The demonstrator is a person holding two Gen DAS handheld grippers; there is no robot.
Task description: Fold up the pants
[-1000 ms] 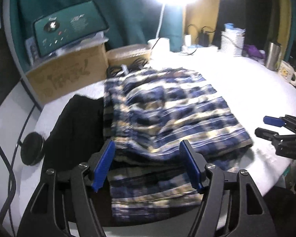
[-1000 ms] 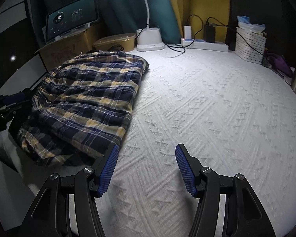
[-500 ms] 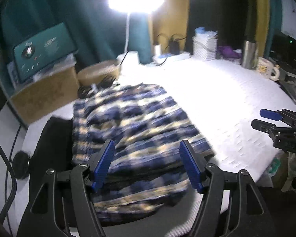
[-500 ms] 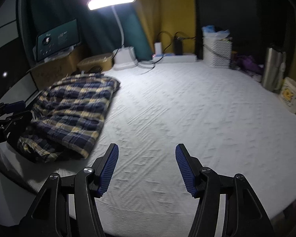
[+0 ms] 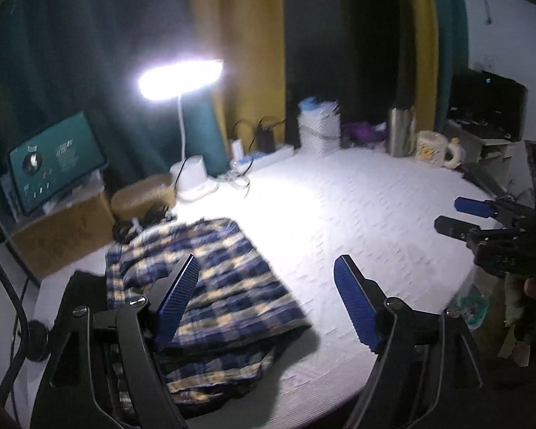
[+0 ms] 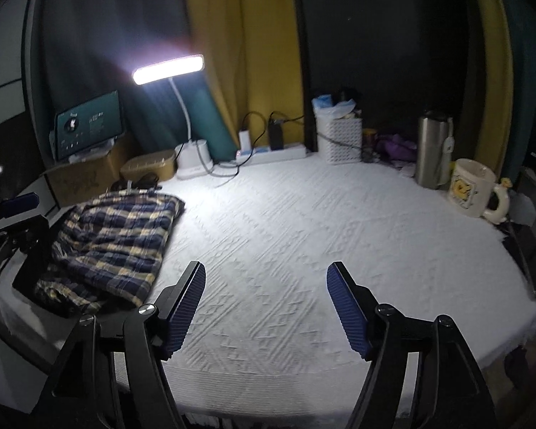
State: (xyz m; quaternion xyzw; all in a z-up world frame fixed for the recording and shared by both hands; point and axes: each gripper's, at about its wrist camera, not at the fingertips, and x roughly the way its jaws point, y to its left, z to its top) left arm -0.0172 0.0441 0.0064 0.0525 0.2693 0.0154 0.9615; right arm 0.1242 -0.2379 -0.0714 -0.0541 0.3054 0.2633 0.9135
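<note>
Both grippers, left [image 5: 266, 304] & right [image 6: 266, 307], pulled up & back, jaws just opened wider, empty; plaid pants [image 5: 211, 286] lay folded, prob. done.

place: likely home room | cues: curtains [image 6: 239, 53], desk lamp [image 6: 168, 69], mug [image 6: 473, 187]

The left gripper [image 5: 266, 300] and right gripper [image 6: 266, 307] both angle downward. Their jaws have just been opening, with nothing between them.
</note>
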